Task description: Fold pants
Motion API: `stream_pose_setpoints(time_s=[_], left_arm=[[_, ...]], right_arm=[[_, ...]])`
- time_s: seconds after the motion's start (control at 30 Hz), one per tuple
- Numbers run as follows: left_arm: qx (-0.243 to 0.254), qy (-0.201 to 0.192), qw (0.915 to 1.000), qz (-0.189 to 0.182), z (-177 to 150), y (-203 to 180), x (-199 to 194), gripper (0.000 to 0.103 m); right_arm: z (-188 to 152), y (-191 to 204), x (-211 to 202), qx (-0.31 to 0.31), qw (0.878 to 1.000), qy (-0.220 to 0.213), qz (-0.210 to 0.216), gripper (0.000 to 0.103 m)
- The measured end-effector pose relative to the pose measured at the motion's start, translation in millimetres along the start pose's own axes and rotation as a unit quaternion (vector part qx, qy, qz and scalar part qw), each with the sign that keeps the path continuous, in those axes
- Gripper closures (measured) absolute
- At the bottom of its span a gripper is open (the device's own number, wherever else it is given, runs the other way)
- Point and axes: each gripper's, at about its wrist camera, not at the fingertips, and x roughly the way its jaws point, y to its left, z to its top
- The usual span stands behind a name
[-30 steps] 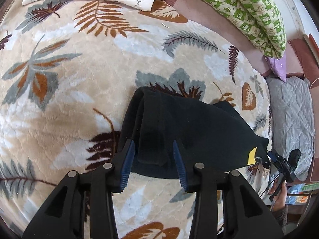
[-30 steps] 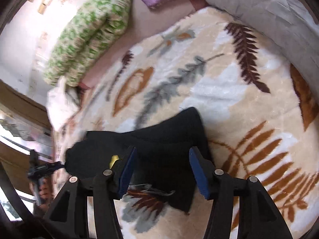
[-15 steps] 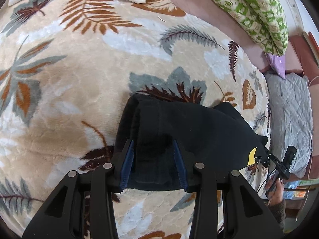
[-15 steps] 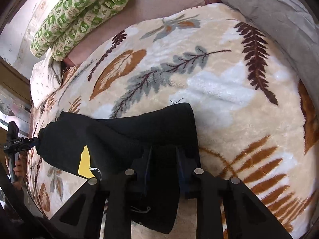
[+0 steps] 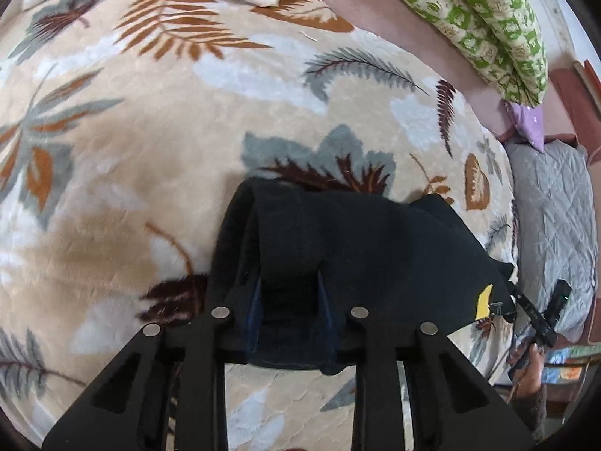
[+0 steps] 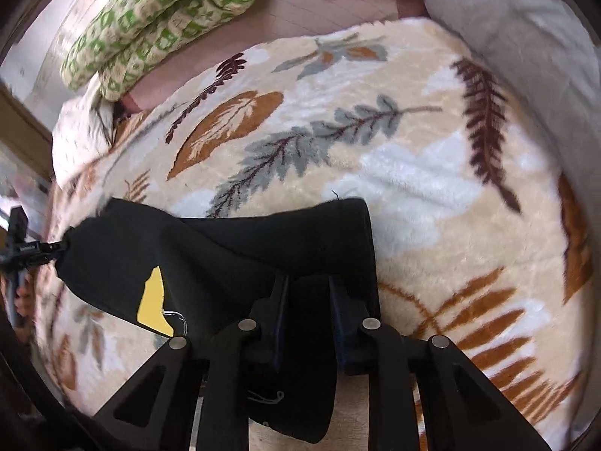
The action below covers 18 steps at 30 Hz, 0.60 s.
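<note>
The left gripper (image 5: 288,306) is pinching one end of the black pants (image 5: 349,248); the right gripper (image 6: 307,312) is pinching the other end; the pants are sagging over the leaf-patterned blanket (image 5: 150,120).

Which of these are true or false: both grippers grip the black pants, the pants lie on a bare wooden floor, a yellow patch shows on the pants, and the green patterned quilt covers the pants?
1. Both the left gripper and right gripper are closed on the black pants. True.
2. The pants lie on a bare wooden floor. False: they lie on a plush leaf-print blanket.
3. A yellow patch shows on the pants. True.
4. The green patterned quilt covers the pants. False: it sits rolled up at the blanket's far edge, apart from the pants.
</note>
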Motion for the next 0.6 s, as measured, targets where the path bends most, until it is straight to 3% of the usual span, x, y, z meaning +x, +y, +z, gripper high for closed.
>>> stream_pose_setpoints(time_s=[0.23, 0.47, 0.6], left_arm=[[-0.019, -0.027, 0.9993, -0.018, -9, 3, -22, 0.08], [-0.014, -0.037, 0.9992, 0.002, -11, 0, -29, 0.08], [-0.02, -0.035, 0.9991, 0.012, -13, 4, -26, 0.08]], right_arm=[[9, 6, -14, -0.024, 1.0, -0.014, -0.015, 0.084], [32, 14, -33, -0.043, 0.998, -0.038, -0.027, 0.084], [41, 17, -23, -0.053, 0.997, -0.029, -0.042, 0.084]])
